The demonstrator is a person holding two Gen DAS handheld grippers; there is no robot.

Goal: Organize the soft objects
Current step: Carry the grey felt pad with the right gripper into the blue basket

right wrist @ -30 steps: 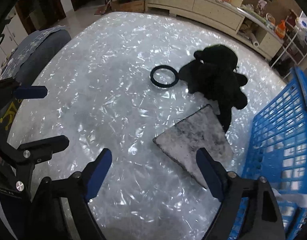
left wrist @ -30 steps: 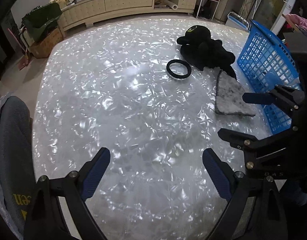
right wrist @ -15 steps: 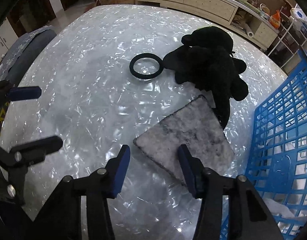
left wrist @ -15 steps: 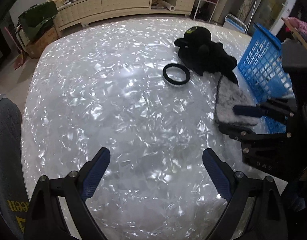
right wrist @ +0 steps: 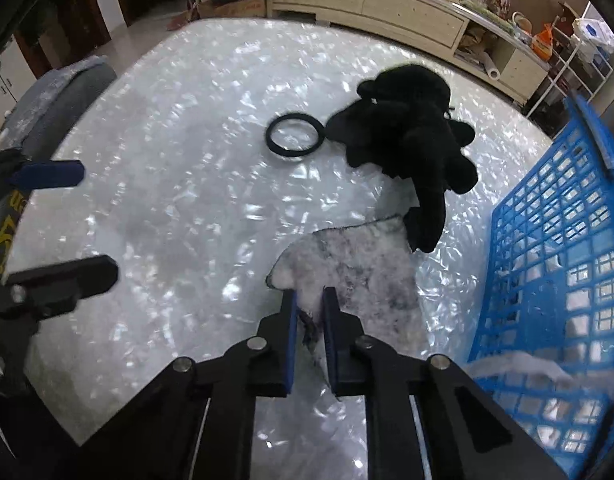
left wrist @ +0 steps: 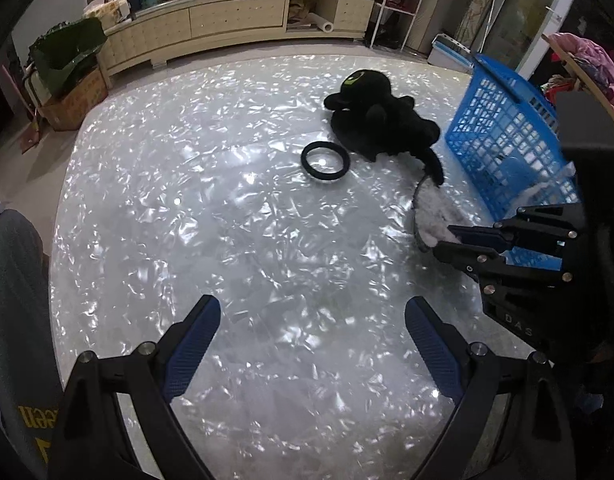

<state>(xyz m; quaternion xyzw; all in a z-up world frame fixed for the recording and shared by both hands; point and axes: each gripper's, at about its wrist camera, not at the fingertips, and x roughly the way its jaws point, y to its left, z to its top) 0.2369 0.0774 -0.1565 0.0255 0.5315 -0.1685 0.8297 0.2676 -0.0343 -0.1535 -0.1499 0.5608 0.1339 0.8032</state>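
A fuzzy grey-white cloth (right wrist: 359,268), beside a blue lattice basket (right wrist: 555,240) on a glossy pearly table (right wrist: 179,208), is pinched by the just-closed right gripper (right wrist: 309,304); the left gripper (left wrist: 311,344) is held wide, empty.

A long cream sideboard (left wrist: 235,20), cluttered on top, is set along the far wall. A white wire rack (left wrist: 399,4) is parked beside it, a cardboard box (left wrist: 73,100) on the tiled floor (left wrist: 11,160). Pretty dim lighting.
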